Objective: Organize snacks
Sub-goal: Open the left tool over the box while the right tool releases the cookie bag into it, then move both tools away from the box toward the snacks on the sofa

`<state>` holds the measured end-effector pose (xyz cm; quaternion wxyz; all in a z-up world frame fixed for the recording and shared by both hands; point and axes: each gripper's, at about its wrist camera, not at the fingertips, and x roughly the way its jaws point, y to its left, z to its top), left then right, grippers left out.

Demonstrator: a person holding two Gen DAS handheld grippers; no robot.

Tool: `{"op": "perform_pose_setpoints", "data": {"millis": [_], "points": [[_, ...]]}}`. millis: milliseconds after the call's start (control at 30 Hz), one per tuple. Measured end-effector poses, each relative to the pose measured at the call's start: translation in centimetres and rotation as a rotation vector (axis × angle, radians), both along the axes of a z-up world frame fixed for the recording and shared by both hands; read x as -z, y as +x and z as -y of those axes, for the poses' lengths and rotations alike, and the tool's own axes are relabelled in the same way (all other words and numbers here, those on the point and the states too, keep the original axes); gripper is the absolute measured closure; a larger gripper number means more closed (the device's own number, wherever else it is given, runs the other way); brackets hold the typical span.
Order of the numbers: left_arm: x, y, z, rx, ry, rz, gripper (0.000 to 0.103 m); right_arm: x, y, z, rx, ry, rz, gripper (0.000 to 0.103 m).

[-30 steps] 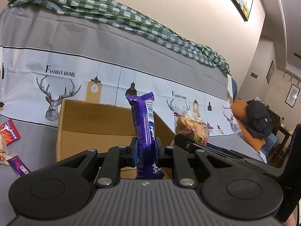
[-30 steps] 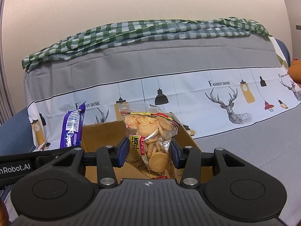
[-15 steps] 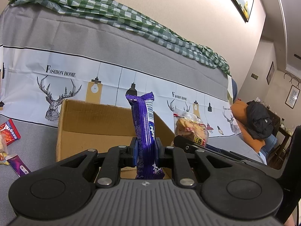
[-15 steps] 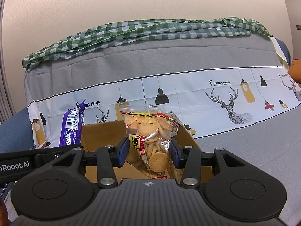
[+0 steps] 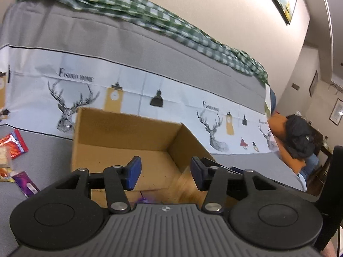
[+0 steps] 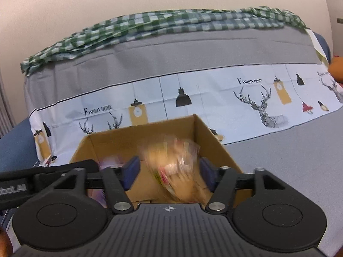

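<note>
My left gripper has just been opening, and its blue fingers now stand apart with nothing between them; a smear of the purple snack bar shows just below them, low in the cardboard box. My right gripper has likewise just been opening, and the clear bag of biscuits sits blurred in the gap between its fingers, free of the left pad; whether the right pad touches it I cannot tell. The bag is over the open box, partly below its rim. Both grippers point over the near edge of the box, side by side. The box stands on a grey cover printed with deer and lamps. To the left of the box lie a red snack packet and a small purple packet. A green checked cloth is draped along the top behind.
</note>
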<state>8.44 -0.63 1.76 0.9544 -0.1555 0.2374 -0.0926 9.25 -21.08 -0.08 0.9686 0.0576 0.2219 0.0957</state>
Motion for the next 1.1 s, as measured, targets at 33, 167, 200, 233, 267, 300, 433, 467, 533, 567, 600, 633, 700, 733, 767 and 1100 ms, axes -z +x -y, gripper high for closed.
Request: {"op": "perform_pose_setpoints", "data": {"millis": [33, 167, 200, 233, 267, 300, 433, 467, 533, 567, 600, 633, 700, 733, 767, 1100], "points": [[0.0, -0.1, -0.3, -0.01, 0.001, 0.007, 0.048, -0.1, 0.0, 0.0, 0.007, 0.001, 0.001, 0.036], [0.0, -0.8, -2.1, -0.041, -0.012, 0.031, 0.051, -0.1, -0.2, -0.5, 0.016, -0.006, 0.01, 0.033], [-0.1, -0.9, -2.5, -0.043, -0.016, 0.032, 0.052, -0.1, -0.2, -0.7, 0.016, -0.005, 0.005, 0.033], [-0.1, -1.2, -2.9, -0.045, -0.014, 0.032, 0.057, -0.1, -0.2, -0.8, 0.013, 0.0, 0.001, 0.033], [-0.2, -1.5, -3.3, -0.044, -0.006, 0.031, 0.062, -0.1, -0.2, -1.1, 0.018, 0.002, 0.002, 0.033], [-0.3, -1.8, -3.8, -0.04, 0.001, 0.027, 0.065, -0.1, -0.4, -1.4, 0.014, -0.002, 0.006, 0.033], [-1.2, -3.2, -5.7, 0.001, 0.033, 0.021, 0.079, -0.1, -1.0, -2.9, -0.01, -0.009, 0.011, 0.033], [-1.5, -3.6, -6.4, 0.014, 0.042, 0.019, 0.079, -0.1, -1.2, -3.3, -0.02, -0.011, 0.015, 0.033], [-2.1, -4.0, -8.0, 0.0, 0.062, 0.005, 0.079, -0.1, -1.7, -4.2, -0.038, -0.014, 0.025, 0.041], [-2.3, -3.9, -9.0, -0.017, 0.058, -0.014, 0.079, -0.2, -2.0, -4.7, -0.048, -0.011, 0.027, 0.049], [-2.5, -3.7, -9.9, -0.023, 0.048, -0.034, 0.079, -0.3, -2.2, -5.2, -0.058, -0.003, 0.029, 0.052], [-2.7, -3.4, -10.8, -0.022, 0.045, -0.053, 0.079, -0.4, -2.5, -5.7, -0.07, 0.006, 0.033, 0.057], [-3.3, -2.6, -12.6, -0.031, 0.092, -0.072, 0.079, -0.7, -3.2, -6.8, -0.098, 0.021, 0.049, 0.061], [-3.5, -2.3, -13.2, -0.037, 0.113, -0.076, 0.079, -0.9, -3.6, -7.5, -0.116, 0.029, 0.061, 0.062], [-3.7, -2.1, -14.1, -0.048, 0.136, -0.078, 0.079, -1.1, -3.9, -8.1, -0.132, 0.035, 0.069, 0.062], [0.0, -3.1, -22.8, -0.352, 0.198, -0.176, 0.078, -1.0, -7.1, -14.9, -0.317, -0.004, 0.091, 0.061]]}}
